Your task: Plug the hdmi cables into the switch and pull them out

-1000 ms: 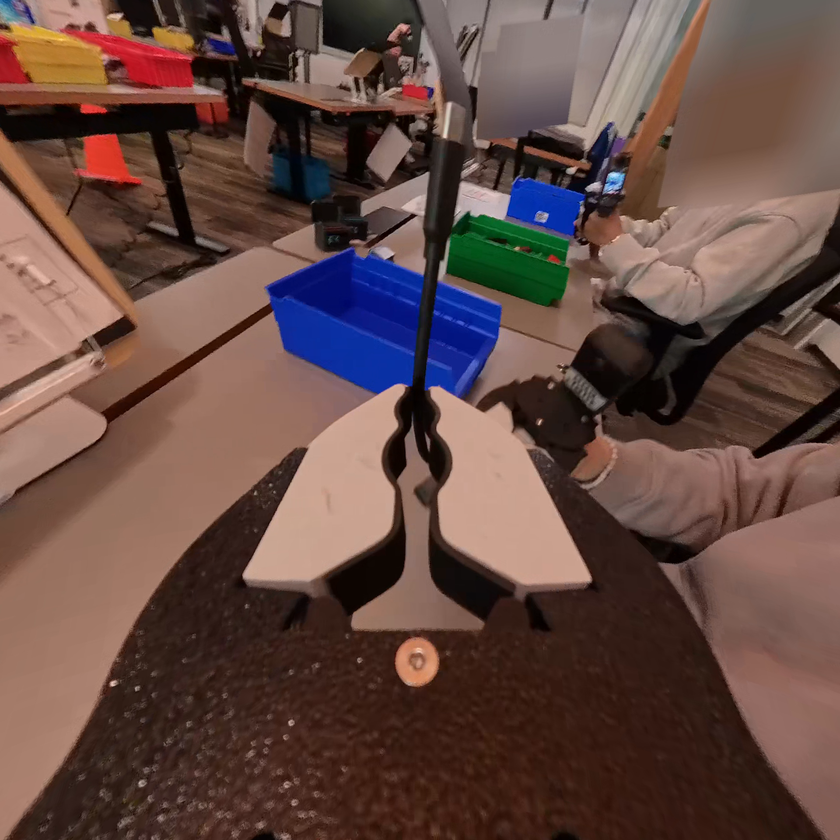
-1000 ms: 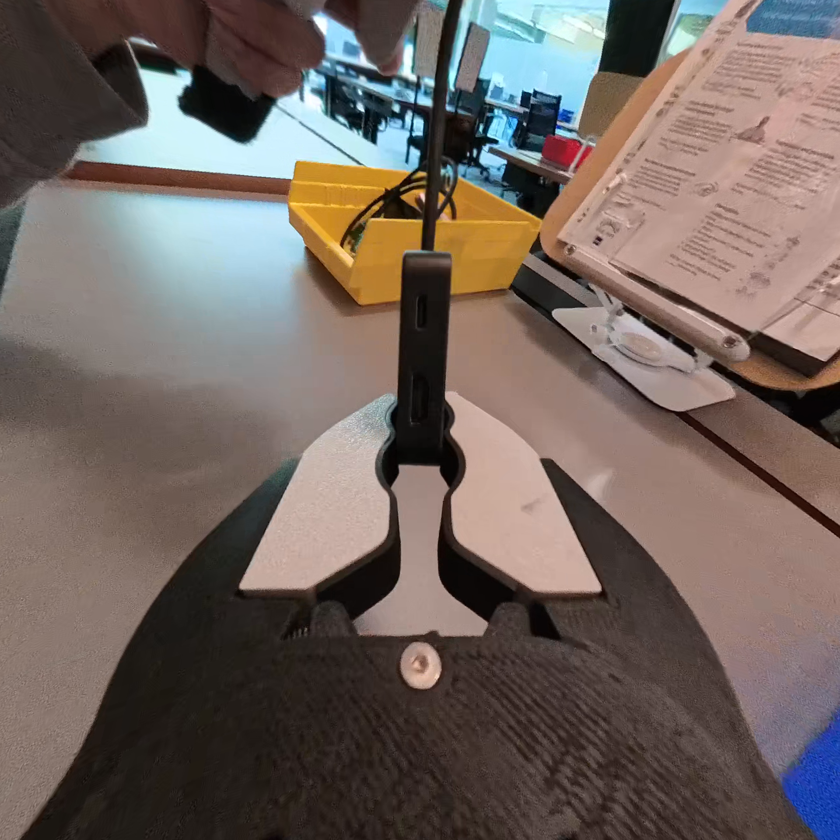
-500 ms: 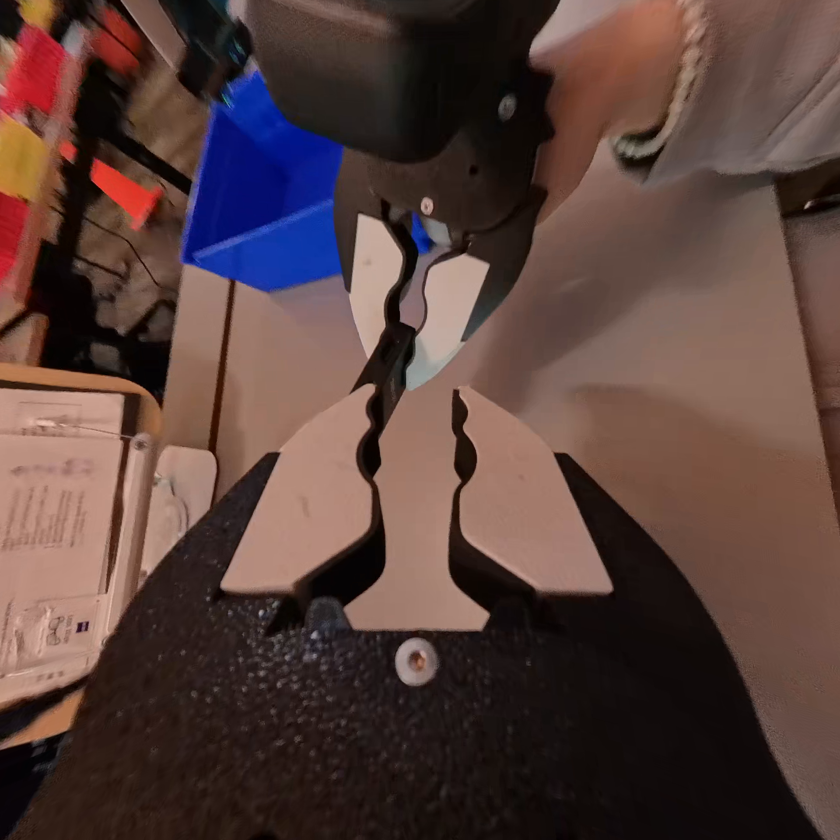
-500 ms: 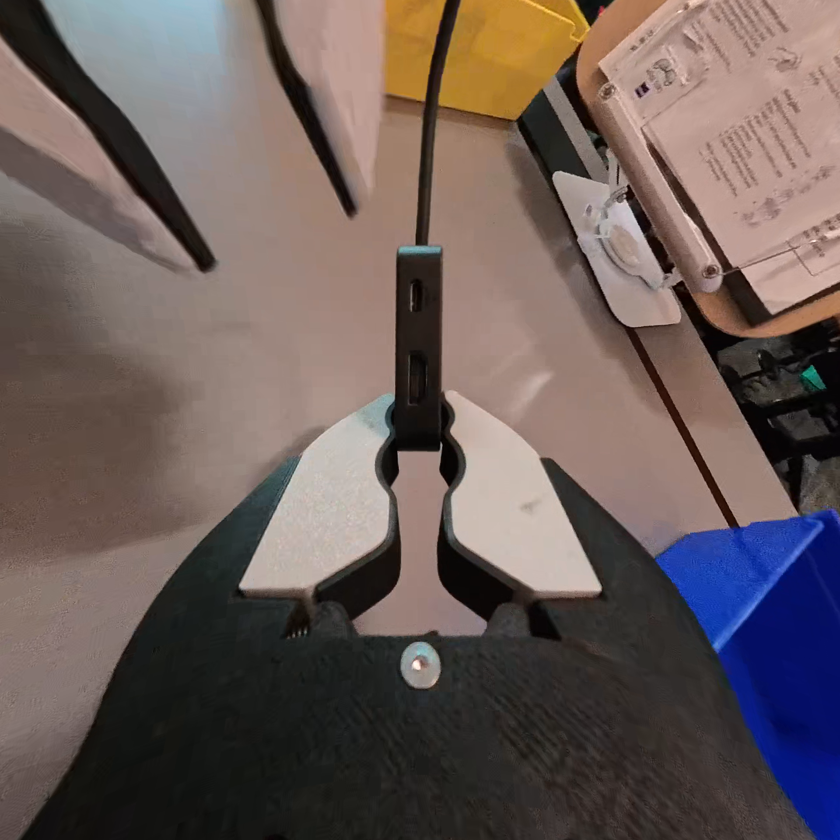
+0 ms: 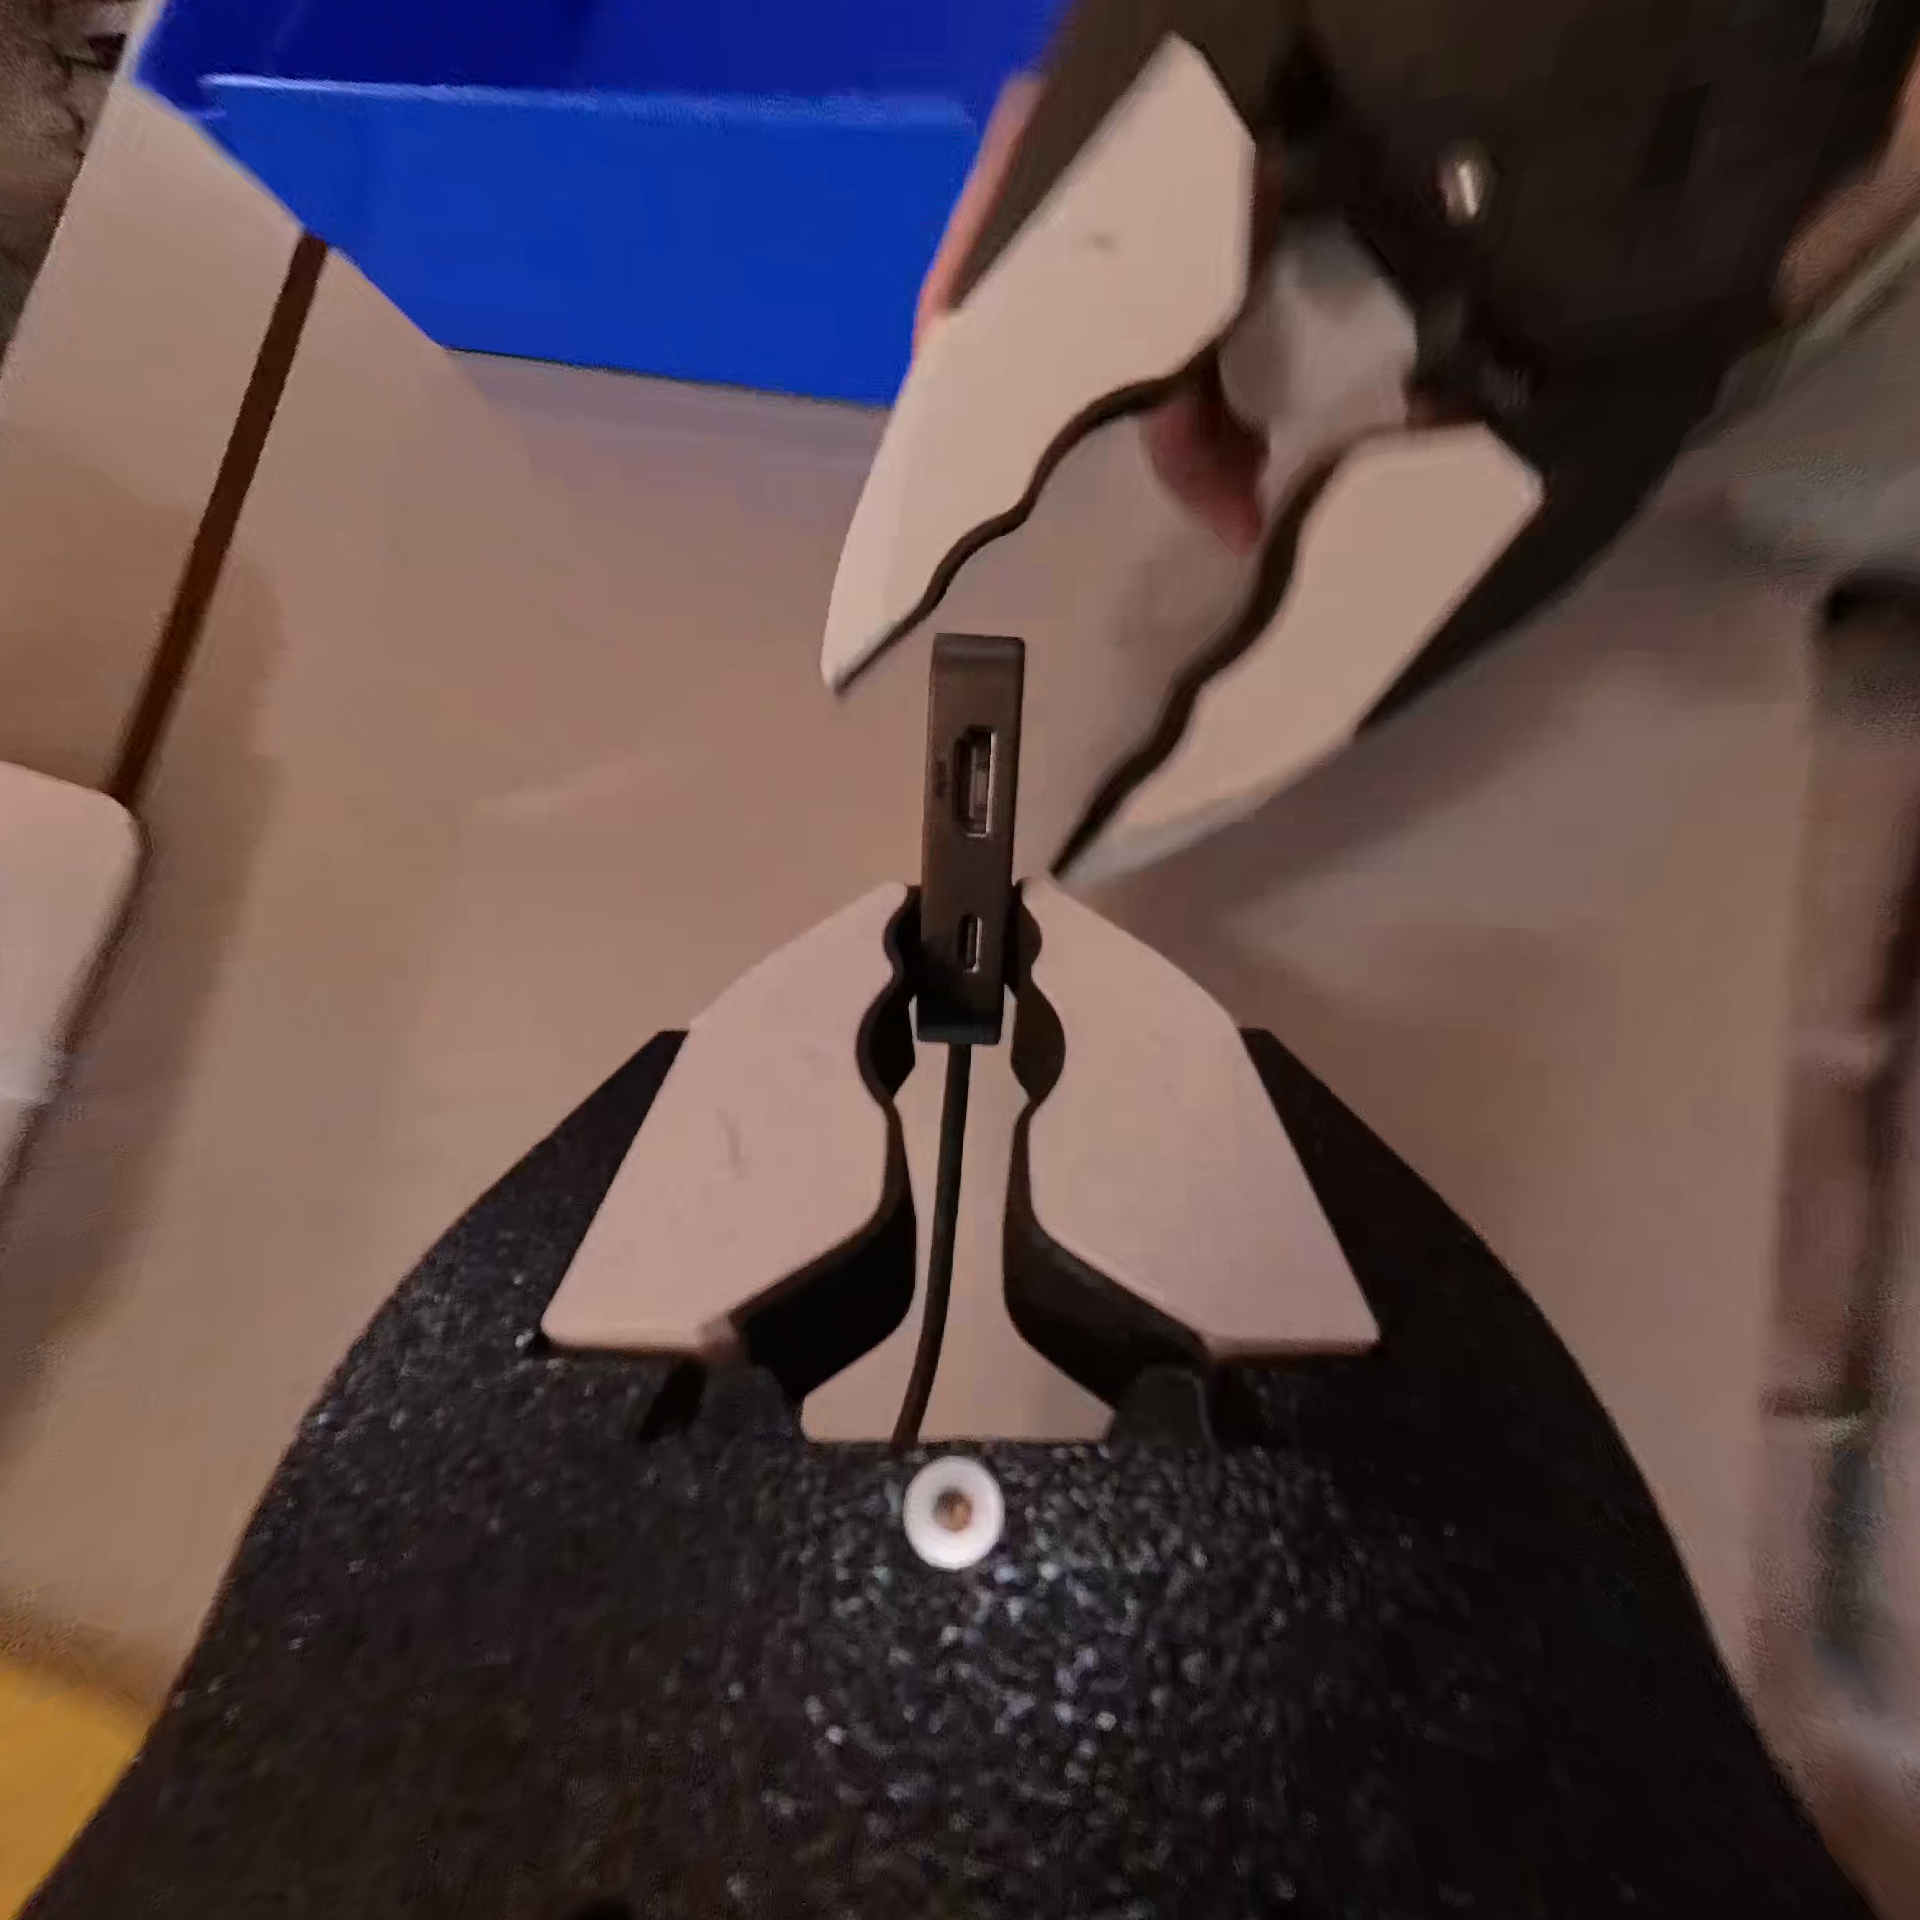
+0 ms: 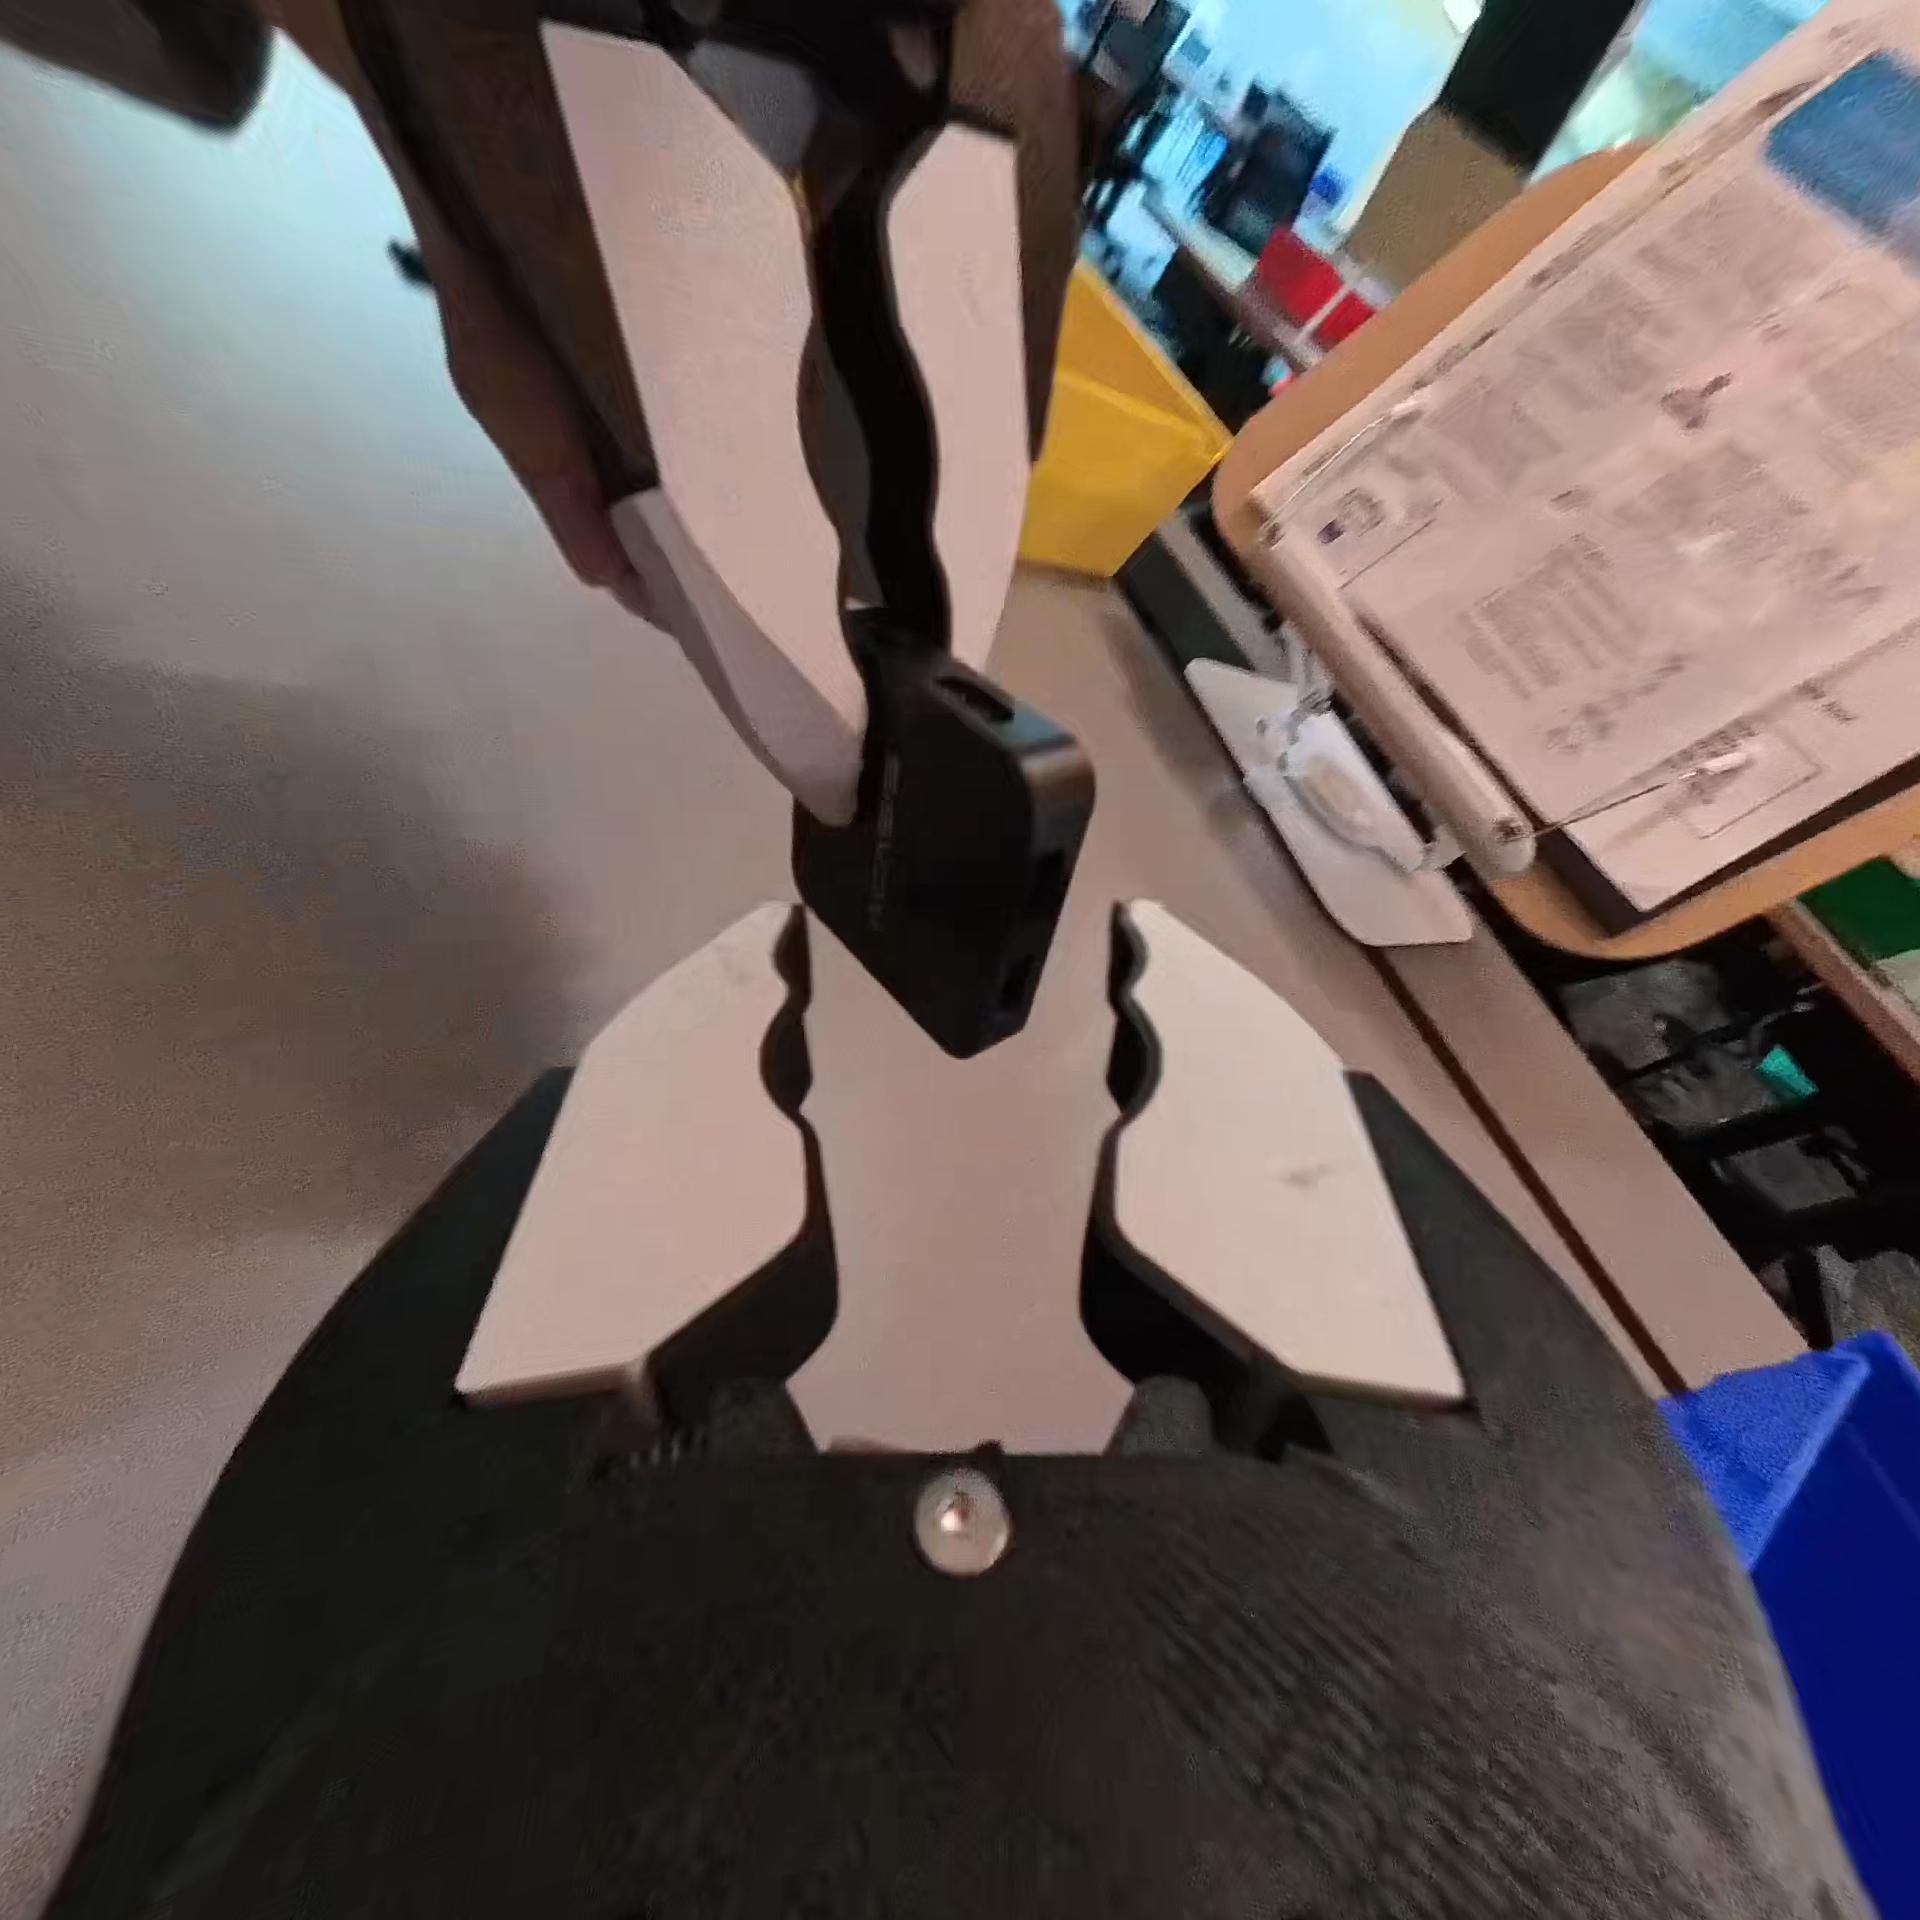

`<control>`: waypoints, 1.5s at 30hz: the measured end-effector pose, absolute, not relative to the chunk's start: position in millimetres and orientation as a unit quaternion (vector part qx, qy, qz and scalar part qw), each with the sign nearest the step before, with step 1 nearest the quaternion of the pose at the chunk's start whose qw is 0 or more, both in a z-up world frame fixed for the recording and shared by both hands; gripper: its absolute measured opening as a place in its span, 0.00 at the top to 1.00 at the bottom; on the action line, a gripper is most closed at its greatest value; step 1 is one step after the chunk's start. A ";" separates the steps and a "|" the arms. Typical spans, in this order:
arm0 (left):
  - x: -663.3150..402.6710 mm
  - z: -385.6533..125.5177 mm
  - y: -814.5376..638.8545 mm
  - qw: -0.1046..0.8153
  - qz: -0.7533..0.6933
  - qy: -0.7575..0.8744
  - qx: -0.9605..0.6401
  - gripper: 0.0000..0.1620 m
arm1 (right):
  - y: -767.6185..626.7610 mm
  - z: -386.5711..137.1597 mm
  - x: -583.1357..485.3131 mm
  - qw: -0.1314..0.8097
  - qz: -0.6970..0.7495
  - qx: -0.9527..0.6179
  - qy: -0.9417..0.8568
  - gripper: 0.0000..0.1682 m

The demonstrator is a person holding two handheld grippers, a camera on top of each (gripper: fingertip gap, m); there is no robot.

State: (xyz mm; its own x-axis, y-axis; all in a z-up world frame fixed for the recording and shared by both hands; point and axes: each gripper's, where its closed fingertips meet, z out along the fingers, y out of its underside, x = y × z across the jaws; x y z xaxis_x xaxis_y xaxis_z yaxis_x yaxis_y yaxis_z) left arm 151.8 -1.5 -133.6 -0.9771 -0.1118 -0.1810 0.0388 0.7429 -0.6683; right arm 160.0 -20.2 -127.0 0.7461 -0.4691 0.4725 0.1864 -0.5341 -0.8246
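Observation:
The switch [image 5: 971, 686] is a small flat black box with ports along its edge. My left gripper [image 5: 966, 894] is shut on its near end, holding it upright above the table. Its thin black cable [image 5: 940, 1195] runs back between the left fingers. My right gripper [image 5: 951, 769] reaches in from the upper right, open, its fingertips on either side of the switch's far end. In the right wrist view the right gripper [image 6: 956, 914] is open, and the switch [image 6: 935, 831] hangs tilted just in front of its tips, held from above by the left gripper [image 6: 904, 727].
A blue bin [image 5: 623, 208] stands on the tan table [image 5: 468, 727] beyond the grippers and shows at the lower right in the right wrist view [image 6: 1829, 1507]. A yellow bin [image 6: 1112, 457] and a document stand with papers [image 6: 1610, 468] stand at the right.
My right gripper held the switch and has opened and let go. My left gripper released the cable, opened, then shut on the switch. Both grippers have come close together.

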 end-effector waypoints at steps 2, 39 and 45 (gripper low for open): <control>157.5 -115.7 -1.7 0.009 -0.444 0.889 -0.113 0.92 | -21.5 -110.3 164.6 0.532 -0.374 -0.754 0.092 0.52; 135.2 -131.8 -6.5 -0.306 -0.538 0.685 -0.385 0.88 | -1.3 -139.0 149.5 0.606 -0.254 -0.750 0.076 0.57; 142.2 -131.1 4.0 -0.206 -0.525 0.749 -0.349 0.65 | -1.4 -137.3 150.9 0.631 -0.219 -0.737 0.102 0.57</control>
